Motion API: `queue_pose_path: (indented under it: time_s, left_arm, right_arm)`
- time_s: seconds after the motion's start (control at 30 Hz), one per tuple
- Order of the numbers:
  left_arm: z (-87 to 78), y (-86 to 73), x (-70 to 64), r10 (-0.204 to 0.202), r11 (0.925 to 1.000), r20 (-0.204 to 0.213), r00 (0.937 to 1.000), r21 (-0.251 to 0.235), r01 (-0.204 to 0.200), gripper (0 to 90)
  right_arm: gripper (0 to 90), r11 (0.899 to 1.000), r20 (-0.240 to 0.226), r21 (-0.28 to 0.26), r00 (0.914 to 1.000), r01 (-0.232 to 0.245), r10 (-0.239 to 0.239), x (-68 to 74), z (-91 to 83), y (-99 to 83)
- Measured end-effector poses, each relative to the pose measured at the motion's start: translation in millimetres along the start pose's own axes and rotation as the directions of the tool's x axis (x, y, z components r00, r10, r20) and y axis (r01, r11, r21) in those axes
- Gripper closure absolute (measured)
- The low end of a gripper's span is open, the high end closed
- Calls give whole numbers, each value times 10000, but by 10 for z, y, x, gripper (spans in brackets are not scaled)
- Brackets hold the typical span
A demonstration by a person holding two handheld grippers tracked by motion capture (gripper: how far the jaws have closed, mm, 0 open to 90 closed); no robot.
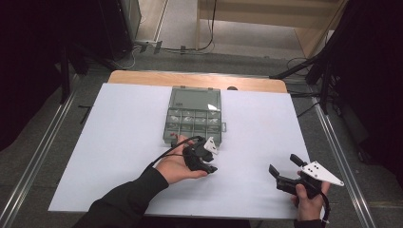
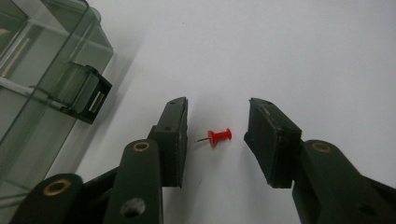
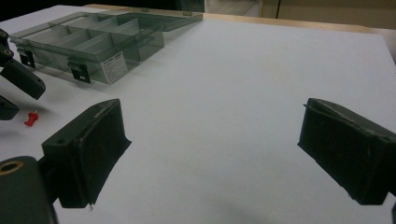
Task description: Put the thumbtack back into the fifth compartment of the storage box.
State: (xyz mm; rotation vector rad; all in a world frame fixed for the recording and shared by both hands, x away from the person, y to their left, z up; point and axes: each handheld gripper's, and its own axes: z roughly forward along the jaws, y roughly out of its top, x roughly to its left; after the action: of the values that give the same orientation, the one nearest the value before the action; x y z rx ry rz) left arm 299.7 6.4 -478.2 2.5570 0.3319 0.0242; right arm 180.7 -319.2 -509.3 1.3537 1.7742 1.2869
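Box (image 1: 194, 118): clear plastic, compartments, lid open, on white sheet (image 1: 119, 142) at table center. Left gripper (image 2: 215, 140): just beside box's near right corner, jaws spread, approx. level w/ sheet. Red pushpin (image 2: 219, 136): lies on its side between those jaws, touching neither. Right gripper (image 3: 212, 154): well apart to the right, jaws spread wide, nothing between.

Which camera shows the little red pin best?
The left gripper view: the red pushpin lies sharp and close between the open left gripper. The right gripper view shows the pushpin small, far left. From the high view I cannot make it out.
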Motion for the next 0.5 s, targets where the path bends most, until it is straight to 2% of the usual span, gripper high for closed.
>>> queue_pose_path:
  time_s: [0.17,0.5]
  left_arm:
    - [52,5,-8,124,9999,21,9999,56,-124,666]
    - [119,-1,-2,262,9993,166,9995,262,-266,742]
  right_arm:
    - [76,10000,22,-3,10000,6,-6,0,-2,1]
    - [76,10000,44,-10,10000,7,-7,-4,-4,2]
